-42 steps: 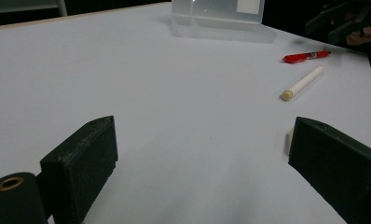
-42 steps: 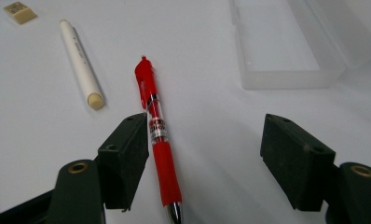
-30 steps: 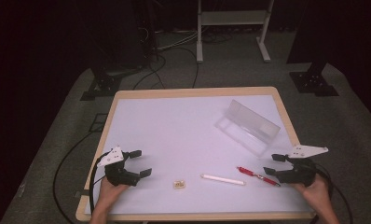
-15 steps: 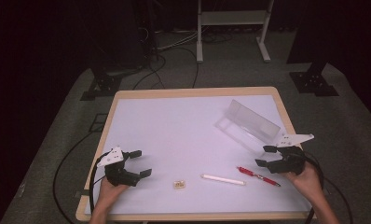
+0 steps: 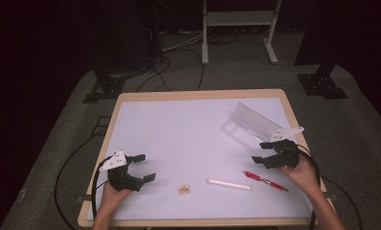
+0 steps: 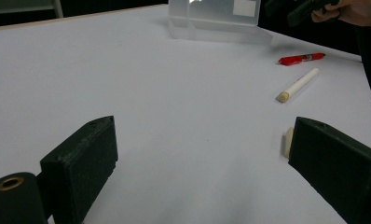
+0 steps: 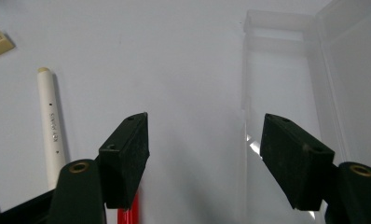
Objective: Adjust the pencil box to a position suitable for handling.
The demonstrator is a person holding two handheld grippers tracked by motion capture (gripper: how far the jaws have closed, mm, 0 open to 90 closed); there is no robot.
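Left gripper rests low near the table edge, jaws spread, a small eraser just right of it; right gripper, jaws apart and empty, hovers apparently above the red pen, beside the clear case

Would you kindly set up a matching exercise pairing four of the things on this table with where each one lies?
Things:
1. red pen
2. white marker
3. small eraser
4. clear plastic case

Places:
A. far right part of the table
B. nearest the left hand-held gripper
C. between eraser and pen
D. just below the right hand-held gripper

Pairs: 1-D, 2-C, 3-B, 4-A
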